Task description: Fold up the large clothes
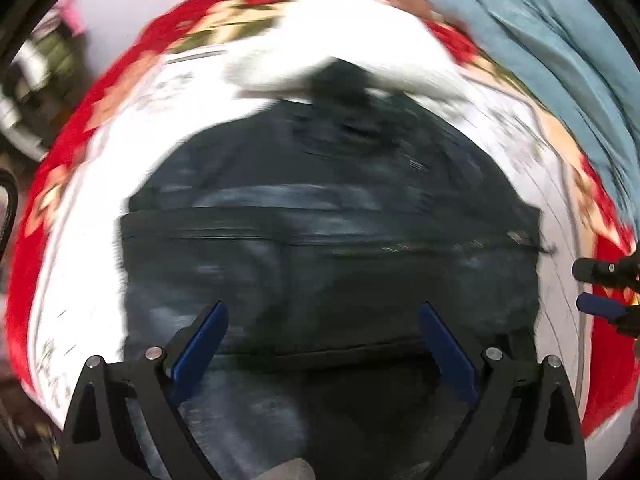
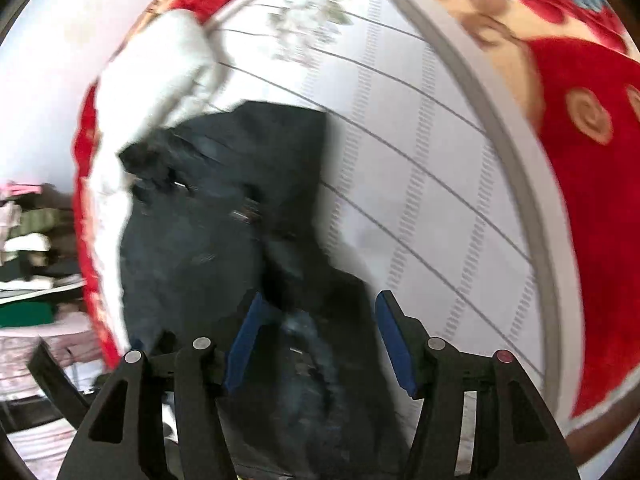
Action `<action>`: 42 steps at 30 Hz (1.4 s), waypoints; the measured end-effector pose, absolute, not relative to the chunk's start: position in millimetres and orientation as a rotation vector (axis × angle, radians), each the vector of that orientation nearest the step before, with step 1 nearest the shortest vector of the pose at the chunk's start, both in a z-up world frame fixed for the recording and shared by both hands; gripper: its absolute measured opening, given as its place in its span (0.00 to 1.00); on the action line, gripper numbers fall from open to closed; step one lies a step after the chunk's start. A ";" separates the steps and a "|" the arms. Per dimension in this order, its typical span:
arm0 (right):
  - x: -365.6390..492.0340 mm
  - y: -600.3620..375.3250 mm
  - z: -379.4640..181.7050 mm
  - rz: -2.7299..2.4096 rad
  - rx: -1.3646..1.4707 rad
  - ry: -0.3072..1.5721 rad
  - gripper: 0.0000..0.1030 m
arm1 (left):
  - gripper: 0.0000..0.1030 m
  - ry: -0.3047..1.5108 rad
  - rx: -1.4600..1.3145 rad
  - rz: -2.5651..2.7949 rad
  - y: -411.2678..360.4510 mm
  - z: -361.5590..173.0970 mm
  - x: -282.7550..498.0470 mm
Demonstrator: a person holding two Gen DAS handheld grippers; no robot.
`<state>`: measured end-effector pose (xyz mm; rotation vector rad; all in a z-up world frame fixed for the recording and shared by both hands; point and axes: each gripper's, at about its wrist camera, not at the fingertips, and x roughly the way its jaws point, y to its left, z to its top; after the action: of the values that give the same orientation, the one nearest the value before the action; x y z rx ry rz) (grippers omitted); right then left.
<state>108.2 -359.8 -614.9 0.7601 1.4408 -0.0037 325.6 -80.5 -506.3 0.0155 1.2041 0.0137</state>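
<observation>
A large dark navy garment (image 1: 332,248) lies spread on a white patterned bed sheet (image 1: 92,200); the left wrist view is blurred. My left gripper (image 1: 324,312) is open and empty, just above the garment's near part. My right gripper (image 2: 318,304) is open and empty over the garment's (image 2: 192,240) right edge. The right gripper's blue pads also show at the right edge of the left wrist view (image 1: 600,306). The garment's far end lies against a white piece of clothing (image 1: 340,48).
A red floral blanket (image 2: 592,184) borders the sheet (image 2: 420,168). A light blue cloth (image 1: 552,60) lies at the far right. White clothing (image 2: 156,76) lies at the far edge. Cluttered shelves with stacked items (image 2: 28,240) stand beyond the bed's left side.
</observation>
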 end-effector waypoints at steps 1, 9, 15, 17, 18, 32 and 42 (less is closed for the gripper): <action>118.8 -354.4 -616.1 0.016 0.761 1.440 0.60 | 0.95 1.199 0.010 0.062 -67.2 -500.8 324.8; 201.7 -280.0 -635.3 0.140 0.435 1.510 0.60 | 0.95 1.251 0.075 0.458 36.4 -528.0 349.3; 219.2 -252.0 -670.5 0.041 0.226 1.621 0.49 | 0.97 1.325 0.126 0.443 54.3 -589.7 393.1; 219.9 -254.7 -659.4 -0.020 0.197 1.584 0.24 | 0.97 1.313 0.152 0.426 49.2 -586.6 403.5; 219.3 -261.1 -647.7 -0.041 0.234 1.549 0.16 | 0.97 1.302 0.161 0.407 45.6 -580.7 406.6; 245.1 -290.5 -640.2 -0.154 0.355 1.494 0.20 | 1.00 1.335 0.222 0.360 42.9 -592.5 414.3; 191.7 -297.5 -630.5 -0.078 0.242 1.693 0.44 | 1.00 1.293 0.113 0.353 41.5 -543.4 400.2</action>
<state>191.7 -297.5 -630.5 0.2417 1.6927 -0.0778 400.2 41.5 -543.4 0.1127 1.2927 0.3527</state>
